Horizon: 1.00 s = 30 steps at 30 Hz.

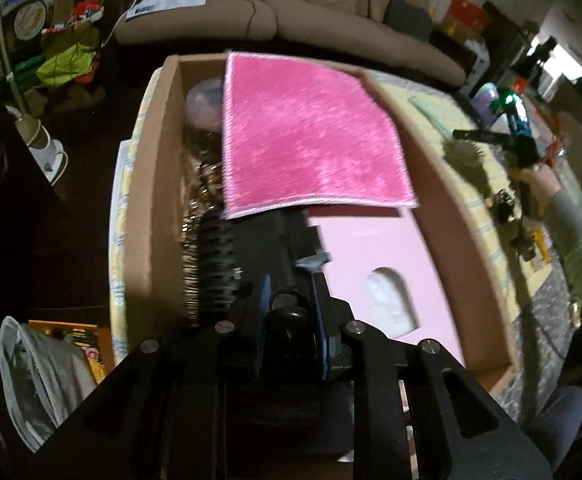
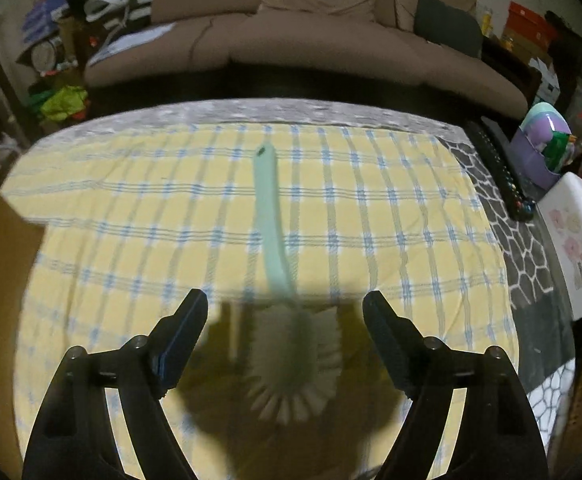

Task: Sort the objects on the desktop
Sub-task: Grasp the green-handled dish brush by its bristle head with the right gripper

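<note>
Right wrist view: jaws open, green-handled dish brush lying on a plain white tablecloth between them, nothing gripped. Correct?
Not quite: the cloth is wrong. The right wrist view shows the dish brush lying on a yellow tablecloth with a blue check, not a plain white one. The rest stands: the right gripper is open, the brush lies between its jaws, and nothing is gripped.

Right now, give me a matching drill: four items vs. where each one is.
Items:
1. pink cloth
2. dish brush
3. hairbrush
4. remote

Places:
A. on the checked cloth, between the open jaws of the right gripper
B. draped over the top of the box
C. on the dark patterned cover at the table's right edge
D. held by its handle in the left gripper, over the box

Pairs: 1-B, 2-A, 3-D, 4-C
</note>
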Available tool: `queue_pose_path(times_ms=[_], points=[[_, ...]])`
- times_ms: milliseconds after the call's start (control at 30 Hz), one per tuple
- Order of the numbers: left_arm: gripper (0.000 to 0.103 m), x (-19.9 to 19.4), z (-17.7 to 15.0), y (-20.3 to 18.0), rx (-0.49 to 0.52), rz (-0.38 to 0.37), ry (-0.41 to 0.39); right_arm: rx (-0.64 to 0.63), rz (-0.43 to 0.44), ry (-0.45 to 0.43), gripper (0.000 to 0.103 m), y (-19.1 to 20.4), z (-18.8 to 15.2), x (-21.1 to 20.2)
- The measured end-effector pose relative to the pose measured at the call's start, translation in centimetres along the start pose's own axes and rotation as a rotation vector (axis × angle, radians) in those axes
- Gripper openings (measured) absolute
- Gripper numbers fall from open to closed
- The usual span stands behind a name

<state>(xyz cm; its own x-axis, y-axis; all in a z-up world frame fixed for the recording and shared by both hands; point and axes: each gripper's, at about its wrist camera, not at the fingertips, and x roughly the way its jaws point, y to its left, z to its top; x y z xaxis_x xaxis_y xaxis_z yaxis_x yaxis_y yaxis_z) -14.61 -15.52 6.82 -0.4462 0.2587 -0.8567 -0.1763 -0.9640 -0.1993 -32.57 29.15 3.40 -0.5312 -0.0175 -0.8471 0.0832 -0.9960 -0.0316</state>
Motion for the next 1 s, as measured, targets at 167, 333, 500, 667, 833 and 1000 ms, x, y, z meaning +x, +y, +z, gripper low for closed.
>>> queue_pose_path(times_ms=[167, 333, 500, 667, 833, 1000], points=[[0.031, -0.2, -0.1, 0.6, -0.031, 0.001, -0.021, 0.031, 0.044, 0.019, 0.082, -0.1, -0.1, 1.5], [0.047, -3.3, 0.1, 1.4, -0.088, -0.050, -0.110, 0.021, 0.063, 0.028, 0.049, 0.6, -0.4, 2.0], [0.050, -6.5, 0.6, 2.9, -0.127, -0.049, -0.179, 0.040, 0.085, 0.008, 0.029, -0.1, -0.4, 0.6], [0.050, -7.3, 0.3, 1.7, -0.126, -0.094, -0.185, 0.007, 0.097, -0.010, 0.025, 0.5, -1.0, -1.9], [0.051, -6.7, -0.4, -1.7, -0.109, -0.202, -0.159, -0.020, 0.159, -0.018, 0.023, 2.1, -3.2, -5.0], [0.056, -6.0, -0.9, -7.1, -0.076, -0.319, -0.127, -0.010, 0.270, -0.014, 0.023, 4.4, -7.4, -7.8]])
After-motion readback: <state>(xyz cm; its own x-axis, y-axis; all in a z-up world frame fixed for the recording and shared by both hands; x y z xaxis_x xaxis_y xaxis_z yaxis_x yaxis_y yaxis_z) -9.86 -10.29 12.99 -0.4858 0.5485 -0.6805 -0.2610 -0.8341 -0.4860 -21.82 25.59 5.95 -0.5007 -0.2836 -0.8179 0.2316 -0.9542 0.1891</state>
